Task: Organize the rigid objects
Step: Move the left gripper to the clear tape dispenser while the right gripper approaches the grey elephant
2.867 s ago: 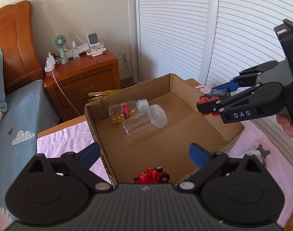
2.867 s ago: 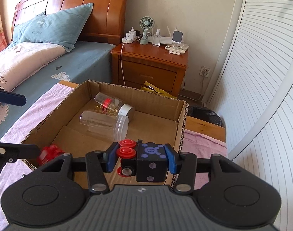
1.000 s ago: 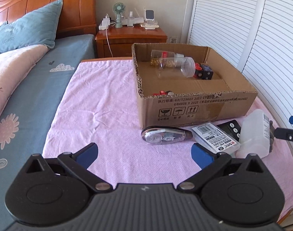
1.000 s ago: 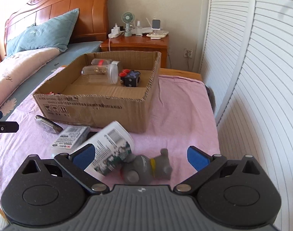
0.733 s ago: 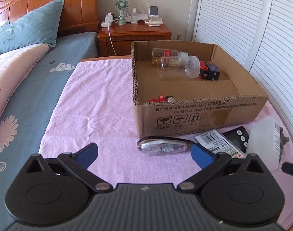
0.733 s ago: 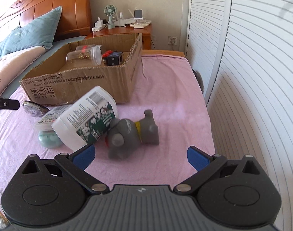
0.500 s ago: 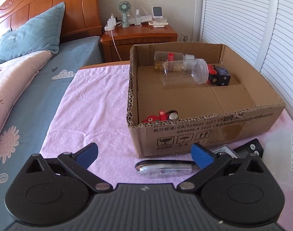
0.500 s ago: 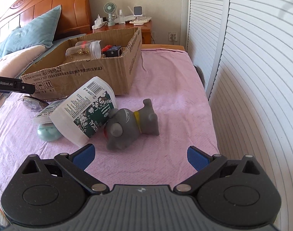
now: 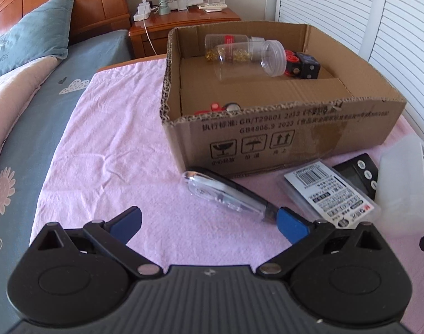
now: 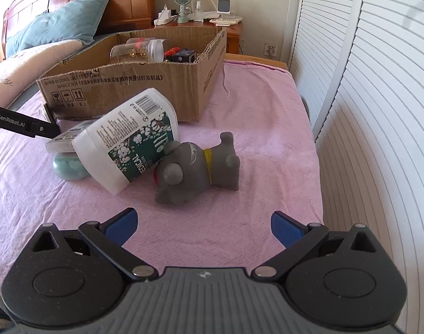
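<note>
An open cardboard box (image 9: 295,128) (image 10: 145,80) on the pink cloth holds two clear jars (image 9: 248,55), a black and red cube toy (image 9: 302,65) and a red toy (image 9: 214,108). In front of it lie a clear correction-tape dispenser (image 9: 226,193), a labelled flat case (image 9: 328,194), a black timer (image 9: 359,174) and a white bottle (image 9: 406,186) (image 10: 128,136). My left gripper (image 9: 209,224) is open, low over the cloth, its right finger by the dispenser's tip. My right gripper (image 10: 202,226) is open just short of a grey toy dog (image 10: 196,167).
A bed with a blue pillow (image 9: 31,39) lies to the left. A wooden nightstand (image 9: 184,25) with a fan stands behind the box. White louvred doors (image 10: 379,83) close off the right side. A teal object (image 10: 68,168) sits under the bottle.
Both grippers came away from the box, the right one having left the cube toy inside. The left has dropped close to the tape dispenser. The right has neared the grey dog.
</note>
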`<state>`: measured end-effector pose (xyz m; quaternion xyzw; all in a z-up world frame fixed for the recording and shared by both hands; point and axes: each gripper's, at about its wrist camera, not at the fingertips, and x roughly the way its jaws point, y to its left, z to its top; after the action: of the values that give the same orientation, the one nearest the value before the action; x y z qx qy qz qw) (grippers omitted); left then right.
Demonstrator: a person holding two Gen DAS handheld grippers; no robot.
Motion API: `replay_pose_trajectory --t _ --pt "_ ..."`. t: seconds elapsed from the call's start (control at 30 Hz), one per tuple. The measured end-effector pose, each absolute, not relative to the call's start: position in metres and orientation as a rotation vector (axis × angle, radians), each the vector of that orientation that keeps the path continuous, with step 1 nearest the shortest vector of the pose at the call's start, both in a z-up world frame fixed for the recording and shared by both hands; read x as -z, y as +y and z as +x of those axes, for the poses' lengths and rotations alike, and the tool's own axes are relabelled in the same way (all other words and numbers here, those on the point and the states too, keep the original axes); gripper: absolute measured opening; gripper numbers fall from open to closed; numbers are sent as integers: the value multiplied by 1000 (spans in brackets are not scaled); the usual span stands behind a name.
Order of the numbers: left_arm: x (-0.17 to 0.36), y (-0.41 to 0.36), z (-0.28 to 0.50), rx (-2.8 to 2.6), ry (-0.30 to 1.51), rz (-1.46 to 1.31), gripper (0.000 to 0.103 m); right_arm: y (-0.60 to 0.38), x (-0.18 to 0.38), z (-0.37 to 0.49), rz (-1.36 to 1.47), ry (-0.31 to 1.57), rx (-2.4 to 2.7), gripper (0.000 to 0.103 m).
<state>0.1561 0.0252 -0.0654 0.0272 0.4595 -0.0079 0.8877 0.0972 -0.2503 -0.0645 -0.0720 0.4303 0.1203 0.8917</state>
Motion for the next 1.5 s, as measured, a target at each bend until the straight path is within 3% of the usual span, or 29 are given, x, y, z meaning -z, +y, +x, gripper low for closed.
replay_pose_trajectory --t 0.3,0.97,1.37,1.5 --pt "82 35 149 59 978 13 102 -245 77 92 -179 898 -271 103" --pt "83 14 141 58 754 82 102 -247 80 87 -173 845 -281 103" --pt "87 14 151 53 725 82 102 -247 80 87 -173 844 -281 103" --pt "86 16 153 84 726 73 93 -247 80 87 -172 844 -281 103"
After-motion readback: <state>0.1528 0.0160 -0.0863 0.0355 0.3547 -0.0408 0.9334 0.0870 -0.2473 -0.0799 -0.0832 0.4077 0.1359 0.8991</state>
